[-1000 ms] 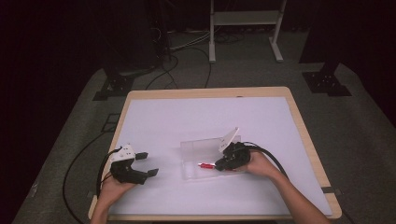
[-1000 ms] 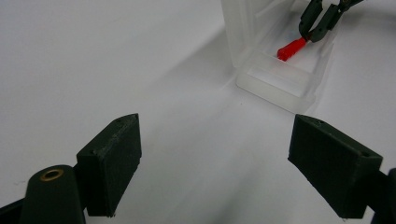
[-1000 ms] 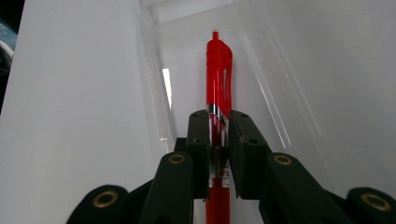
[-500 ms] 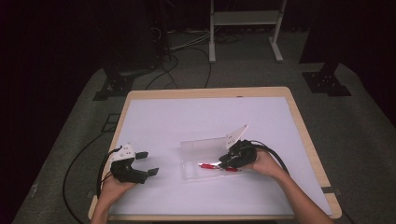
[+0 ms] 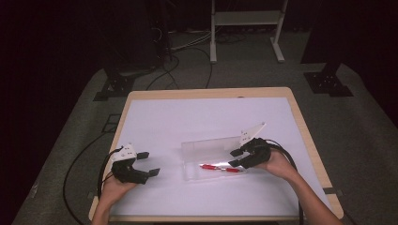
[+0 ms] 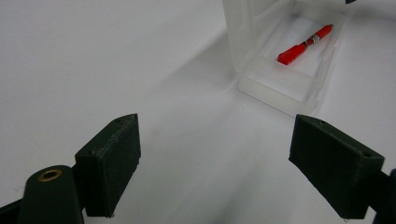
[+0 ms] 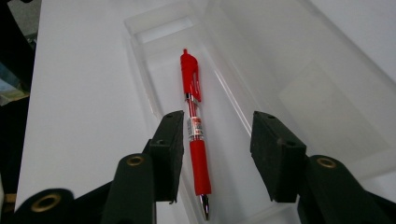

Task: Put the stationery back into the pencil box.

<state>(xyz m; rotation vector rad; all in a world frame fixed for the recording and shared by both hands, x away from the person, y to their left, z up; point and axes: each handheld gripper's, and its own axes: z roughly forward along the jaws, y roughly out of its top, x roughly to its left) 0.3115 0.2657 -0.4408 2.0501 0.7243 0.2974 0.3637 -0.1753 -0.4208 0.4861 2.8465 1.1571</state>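
Right claw (image 7: 215, 156) hangs with its 2 black jaws parted a moderate way, holding nothing, over the near end of a clear plastic case (image 7: 299, 79). Between those jaws, and a little below them, lies a red pen (image 7: 194, 135); neither jaw touches it. Seen along this claw, the pen runs straight ahead, with its metal tip nearest the claw and its red clip at the far end, and a clear banded section sits level with the jaw pads. From the high view the right claw (image 5: 239, 157) is at the right end of the case (image 5: 211, 147), whose lid stands up along the far side, and the pen (image 5: 219, 168) rests in the tray just ahead of the jaw tips. A hand (image 5: 277, 164) grips this claw from behind, with a black cable looping past it.

Left claw (image 6: 215, 163) is spread wide and empty, its jaws hovering above bare white surface (image 6: 93, 60). Ahead of it and to its right the case (image 6: 285, 56) lies well apart, the pen (image 6: 304, 44) visible inside. In the high view the left claw (image 5: 146, 164) points toward the case, held by the other hand (image 5: 115, 187) near the surface's (image 5: 197, 117) front edge.
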